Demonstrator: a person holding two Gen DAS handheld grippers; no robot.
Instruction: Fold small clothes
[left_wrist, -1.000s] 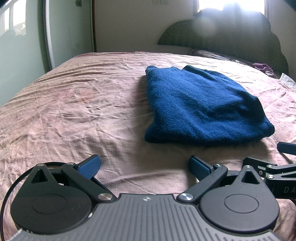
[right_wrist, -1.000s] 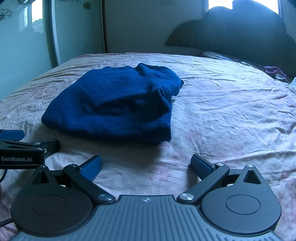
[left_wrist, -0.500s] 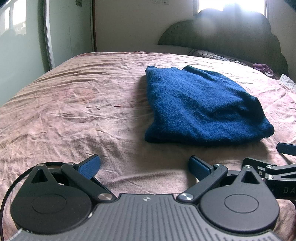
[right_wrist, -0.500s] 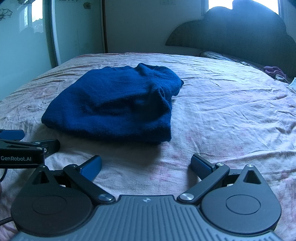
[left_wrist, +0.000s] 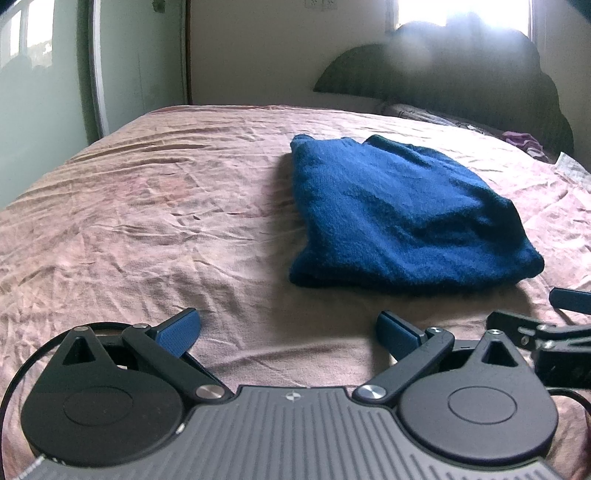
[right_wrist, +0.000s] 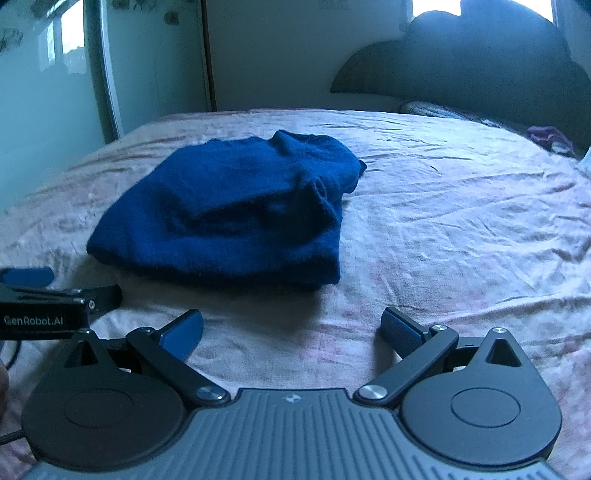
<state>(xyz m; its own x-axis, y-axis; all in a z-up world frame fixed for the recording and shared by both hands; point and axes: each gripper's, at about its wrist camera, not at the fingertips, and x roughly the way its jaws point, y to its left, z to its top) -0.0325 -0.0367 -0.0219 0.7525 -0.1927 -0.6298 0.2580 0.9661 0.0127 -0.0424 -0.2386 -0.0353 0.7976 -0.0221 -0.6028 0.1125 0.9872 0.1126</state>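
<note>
Folding looks close to finished, judging by how the blue garment (left_wrist: 391, 218) lies: it sits on the bed (left_wrist: 147, 221) as a compact, layered bundle with a thick doubled edge facing me, not spread flat. From my left wrist view it is up at about 1 o'clock from my left gripper (left_wrist: 288, 332), near but not touching; from the right wrist view the blue garment (right_wrist: 236, 218) is at about 11 o'clock from my right gripper (right_wrist: 291, 332), also apart from the fingertips. So it rests between my two grippers and a little ahead of them. Both grippers are spread wide and hold nothing, their blue pads hanging just above the wrinkled pink sheet. Each gripper shows at the edge of the other's view: the right one at 3 o'clock in the left view, the left one at 9 o'clock in the right view. The bundle is not quite neat: its far end near the headboard (right_wrist: 480, 74) is bunched and rounded, and the outline is more of a wedge than a rectangle. I judge that what may be left is one tidying fold or a smoothing of that lumpy end, or simply leaving it as done. A small purplish cloth (right_wrist: 550, 138) lies far off by the headboard at 2 o'clock; I cannot tell whether it is part of the job.
</note>
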